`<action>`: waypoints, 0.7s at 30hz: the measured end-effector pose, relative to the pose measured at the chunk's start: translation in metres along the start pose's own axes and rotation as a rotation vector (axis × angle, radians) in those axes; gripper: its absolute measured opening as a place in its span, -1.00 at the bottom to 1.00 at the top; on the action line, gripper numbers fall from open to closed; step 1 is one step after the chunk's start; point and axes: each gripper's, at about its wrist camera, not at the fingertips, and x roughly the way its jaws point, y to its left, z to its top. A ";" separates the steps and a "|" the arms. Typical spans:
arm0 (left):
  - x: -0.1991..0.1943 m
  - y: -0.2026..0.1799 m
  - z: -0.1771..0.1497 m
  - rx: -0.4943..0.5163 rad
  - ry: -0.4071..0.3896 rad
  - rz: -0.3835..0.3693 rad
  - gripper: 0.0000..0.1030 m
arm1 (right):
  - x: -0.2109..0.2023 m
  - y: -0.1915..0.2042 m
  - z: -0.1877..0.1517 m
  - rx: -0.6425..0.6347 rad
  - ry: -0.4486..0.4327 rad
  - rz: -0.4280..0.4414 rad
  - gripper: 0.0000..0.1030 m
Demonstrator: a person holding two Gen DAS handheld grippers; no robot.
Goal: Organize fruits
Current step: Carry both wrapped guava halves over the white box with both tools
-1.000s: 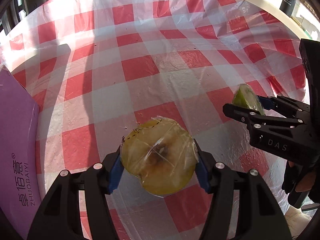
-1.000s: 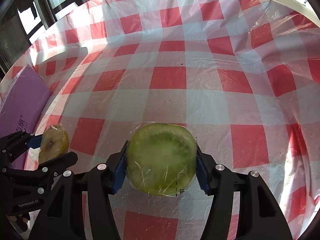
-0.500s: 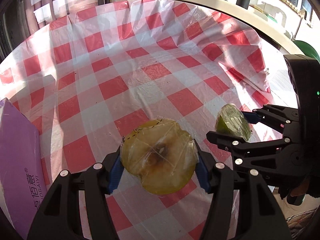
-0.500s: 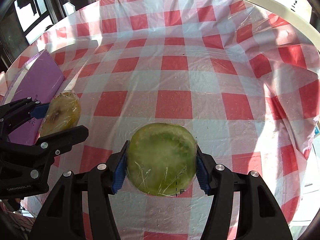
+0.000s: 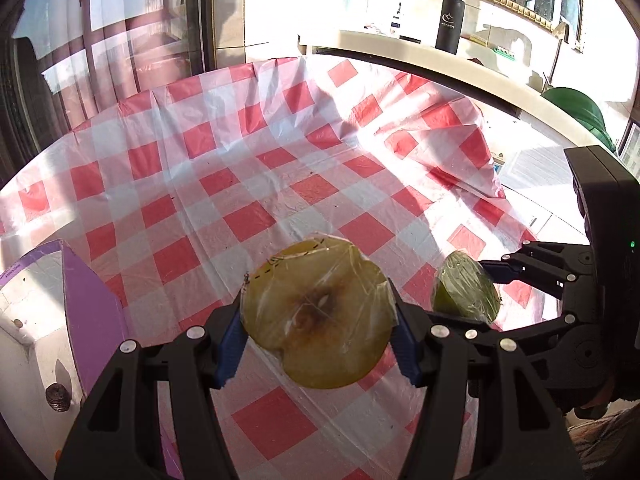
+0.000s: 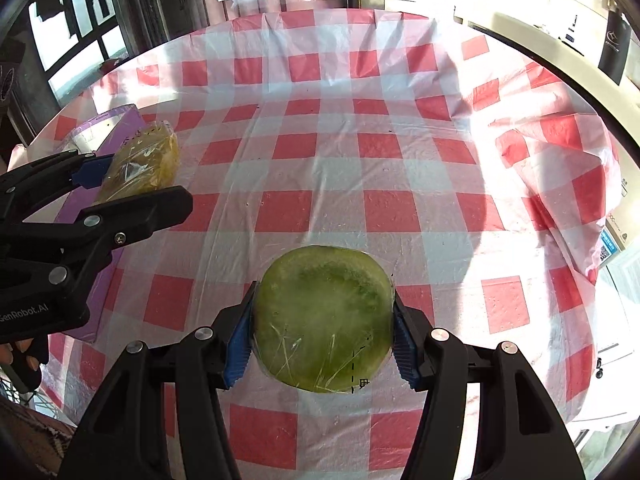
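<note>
Wrapped halves pinched in both hand-held grippers, left (image 5: 318, 330) yellow, right (image 6: 322, 330) green, over checkered cloth (image 6: 380, 160) mid-table.

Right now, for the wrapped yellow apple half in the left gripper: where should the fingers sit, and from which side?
Across its rounded rim, as the left gripper does: one pad on each side of the yellow apple half, coming in edge-on with the flat cut face up. The cling-film is slick, so a grip on the widest part looks safest.
</note>
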 end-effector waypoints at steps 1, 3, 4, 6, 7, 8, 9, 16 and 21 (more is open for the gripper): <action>-0.006 0.004 -0.002 0.002 -0.007 0.003 0.19 | -0.002 0.007 0.001 -0.008 -0.005 0.006 0.12; -0.017 0.014 -0.006 0.002 -0.019 0.010 0.19 | -0.007 0.023 0.004 -0.021 -0.016 0.022 0.12; -0.023 0.020 -0.008 0.000 -0.023 0.017 0.19 | -0.010 0.031 0.005 -0.028 -0.023 0.032 0.12; -0.034 0.033 -0.014 -0.009 -0.029 0.034 0.19 | -0.014 0.049 0.009 -0.045 -0.036 0.053 0.12; -0.040 0.040 -0.018 -0.017 -0.031 0.042 0.19 | -0.016 0.058 0.010 -0.055 -0.042 0.064 0.12; -0.045 0.048 -0.022 -0.025 -0.032 0.049 0.19 | -0.017 0.067 0.011 -0.063 -0.046 0.074 0.12; -0.050 0.055 -0.026 -0.032 -0.032 0.057 0.19 | -0.018 0.077 0.013 -0.070 -0.049 0.084 0.12; -0.082 0.109 -0.059 -0.088 -0.015 0.146 0.19 | -0.020 0.137 0.021 -0.124 -0.070 0.143 0.12; -0.097 0.147 -0.081 -0.140 0.022 0.230 0.19 | -0.021 0.181 0.032 -0.176 -0.091 0.199 0.12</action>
